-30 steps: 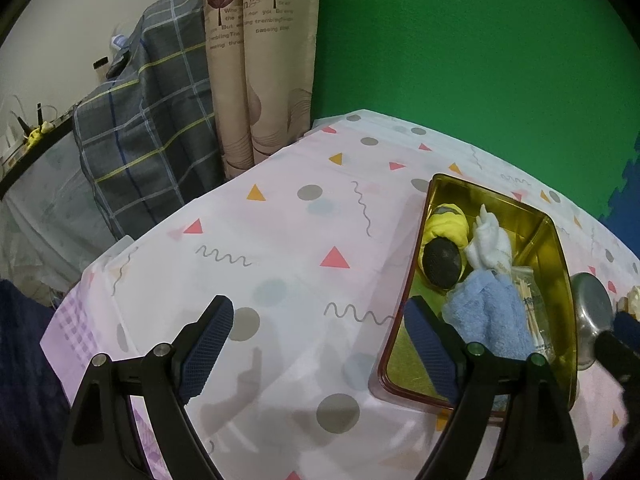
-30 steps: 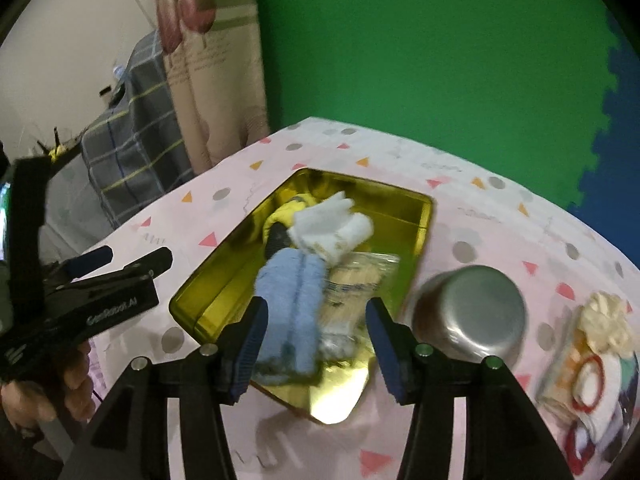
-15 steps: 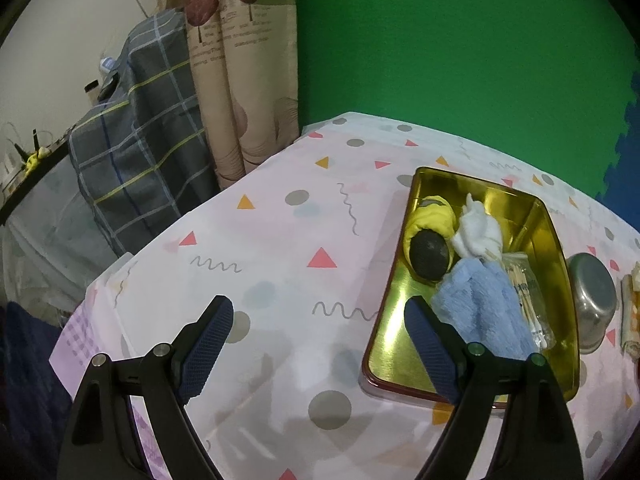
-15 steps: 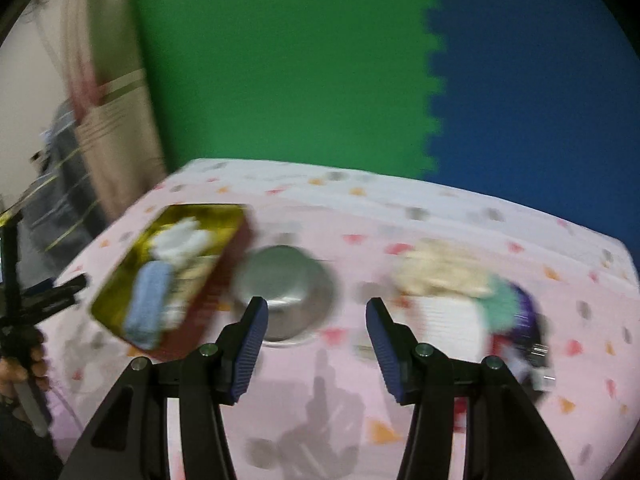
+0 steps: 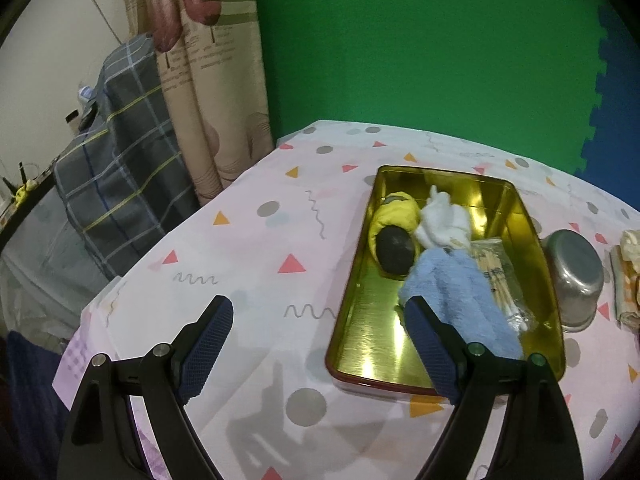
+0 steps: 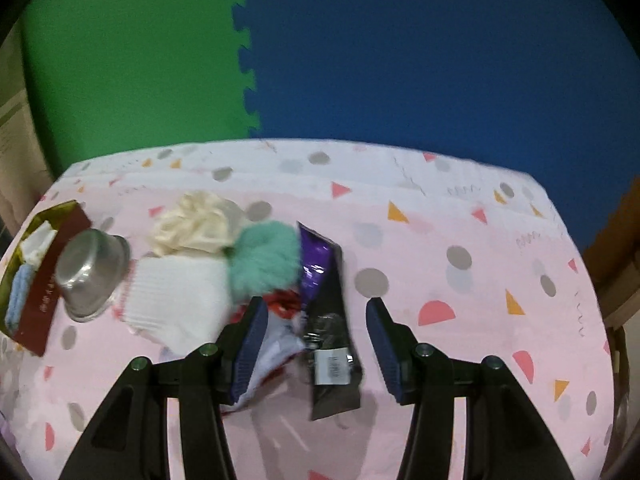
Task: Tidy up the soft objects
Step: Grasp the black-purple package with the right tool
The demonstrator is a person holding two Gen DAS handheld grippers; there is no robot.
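A gold tin tray (image 5: 360, 320) (image 6: 44, 292) holds a yellow-and-black soft toy (image 5: 394, 232), a white cloth (image 5: 442, 220), a blue towel (image 5: 456, 300) and a clear packet of cotton swabs (image 5: 500, 280). My left gripper (image 5: 316, 344) is open above the tray's near left corner, holding nothing. In the right wrist view my right gripper (image 6: 316, 332) is open over a pile: a cream pouf (image 6: 196, 224), a teal fluffy scrunchie (image 6: 264, 260), a white ribbed cloth (image 6: 176, 296), a red-and-white item (image 6: 284, 320) and a purple-black packet (image 6: 326, 320) lying beneath the jaws.
An upturned steel bowl (image 5: 576, 276) (image 6: 90, 268) stands between tray and pile. The patterned pink tablecloth (image 6: 460, 280) spreads to the right of the pile. Green and blue foam mats back the table; a curtain (image 5: 208, 80) and a plaid cloth (image 5: 120, 152) are at the left.
My right gripper has swung right, from over the tray, past the bowl, to over the pile. The left gripper has shifted slightly and rolled; the tray now sits more squarely in its view.
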